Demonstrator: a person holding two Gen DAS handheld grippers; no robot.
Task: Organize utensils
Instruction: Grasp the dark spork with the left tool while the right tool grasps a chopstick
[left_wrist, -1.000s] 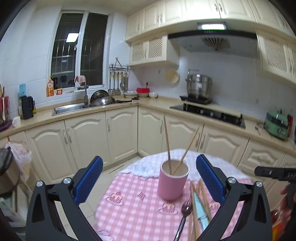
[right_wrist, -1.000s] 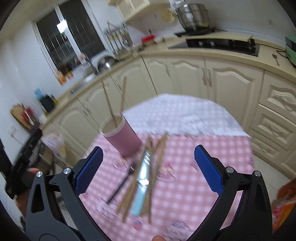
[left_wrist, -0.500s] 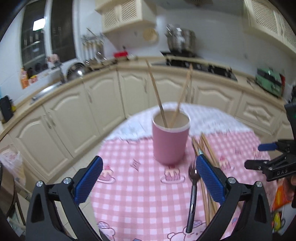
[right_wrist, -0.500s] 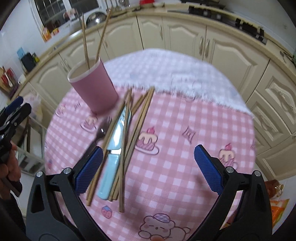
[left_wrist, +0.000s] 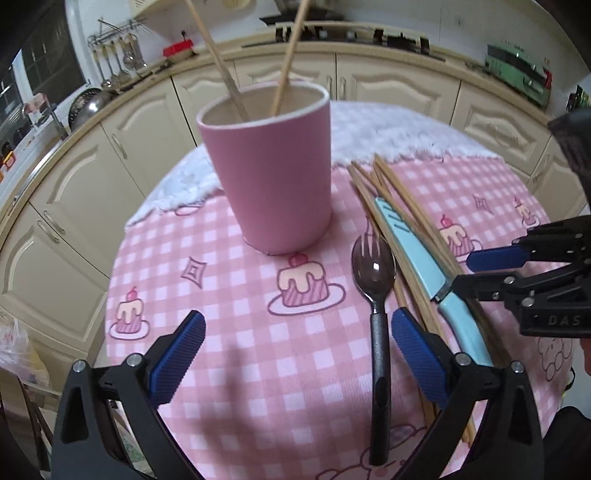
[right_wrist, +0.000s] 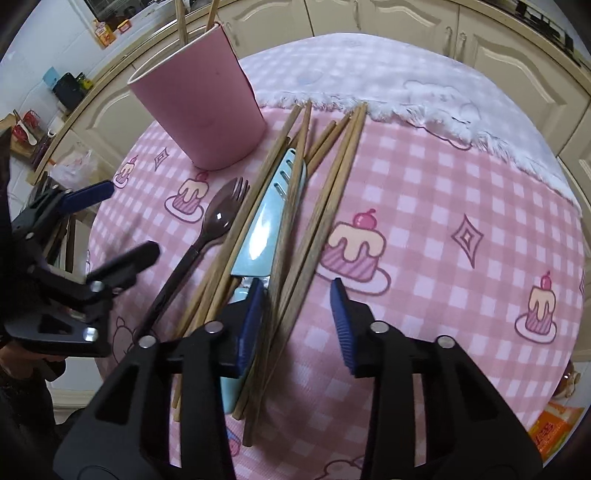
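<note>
Loose chopsticks (right_wrist: 325, 192), a light blue knife (right_wrist: 266, 225) and a dark spork (right_wrist: 218, 218) heaped side by side on the pink checked tablecloth (right_wrist: 461, 192), just right of the pink cup (right_wrist: 199, 107). Knife lying among the chopsticks, blade toward the cup's end of the heap, some sticks crossing over it. Spork at the left edge of the heap, tines toward the cup, its black handle running toward the near table edge. Cup upright, with two more chopsticks (left_wrist: 284, 62) leaning inside it, tips against opposite sides of the rim.

Right gripper (right_wrist: 297, 314) low over the near end of the heap, blue pads partly closed to a middling gap, left pad over the knife handle and several chopsticks lying between the pads; nothing clamped. From the left wrist camera, same gripper (left_wrist: 476, 271) seen side-on at the right of the table, over the knife (left_wrist: 417, 254) and chopsticks (left_wrist: 406, 206).

Left gripper (left_wrist: 295, 354) spread wide, hanging above bare cloth in front of the cup (left_wrist: 273, 177), holding nothing; right pad just beside the handle of the spork (left_wrist: 375, 280).

Beyond the table, cream kitchen cabinets (left_wrist: 388, 81) curving around under a counter; an orange packet (right_wrist: 550, 428) on the floor at lower right.
</note>
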